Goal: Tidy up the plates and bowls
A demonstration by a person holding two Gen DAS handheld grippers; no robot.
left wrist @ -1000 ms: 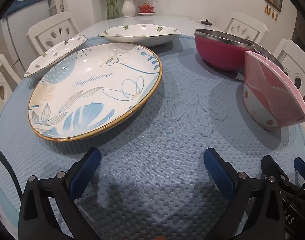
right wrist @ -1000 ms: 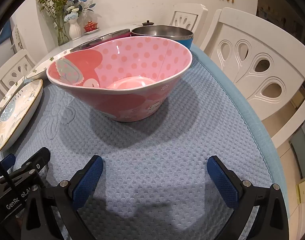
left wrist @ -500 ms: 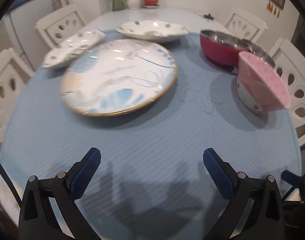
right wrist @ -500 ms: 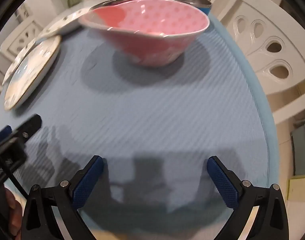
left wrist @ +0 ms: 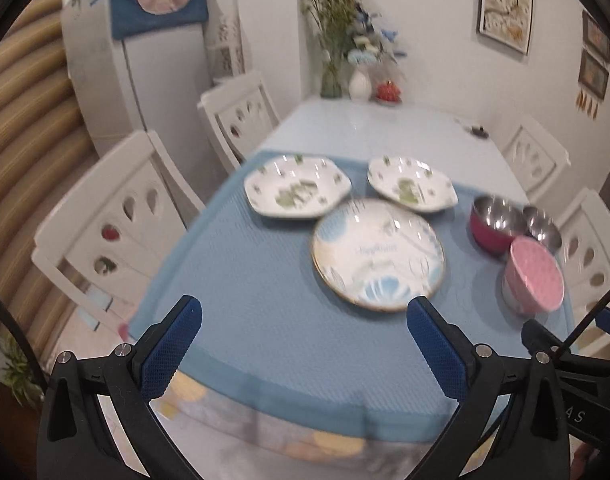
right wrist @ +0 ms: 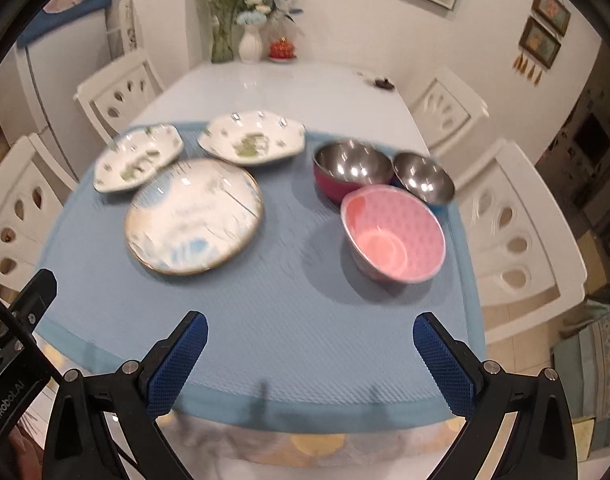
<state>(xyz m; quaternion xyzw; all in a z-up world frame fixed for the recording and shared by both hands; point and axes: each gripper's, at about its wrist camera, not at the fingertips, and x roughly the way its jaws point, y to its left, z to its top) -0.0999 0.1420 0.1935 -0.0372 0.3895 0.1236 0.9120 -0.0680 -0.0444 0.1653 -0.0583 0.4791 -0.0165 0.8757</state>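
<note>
Looking down at the whole spread from up high, both tools are held back off the near edge of the counter [right wrist: 289, 80], well apart from any dish. My guess is that's for a full view before picking what to stack. Left tool [left wrist: 305, 336] has its fingers spread wide with nothing between them, and the right tool [right wrist: 310, 350] is the same, spread and empty.

Everything sits on the blue mat [right wrist: 265, 320], and it's already sort of grouped: plates on the left half, bowls on the right, which probably makes stacking like with like easier.

Count as I see it:
- one big round plate [right wrist: 193, 216] with a gold rim and blue flowers, nearest on the plate side
- two white dishes with green leaf prints [right wrist: 139, 158] [right wrist: 252, 138] just behind it, side by side
- one pink dotted bowl [right wrist: 393, 234], leaning a bit
- two steel-lined bowls behind it, the larger one red outside [right wrist: 351, 170], the smaller [right wrist: 423, 178] right beside it

Nothing looks stacked yet. It's all a bit blurry, so fine details are iffy.
</note>
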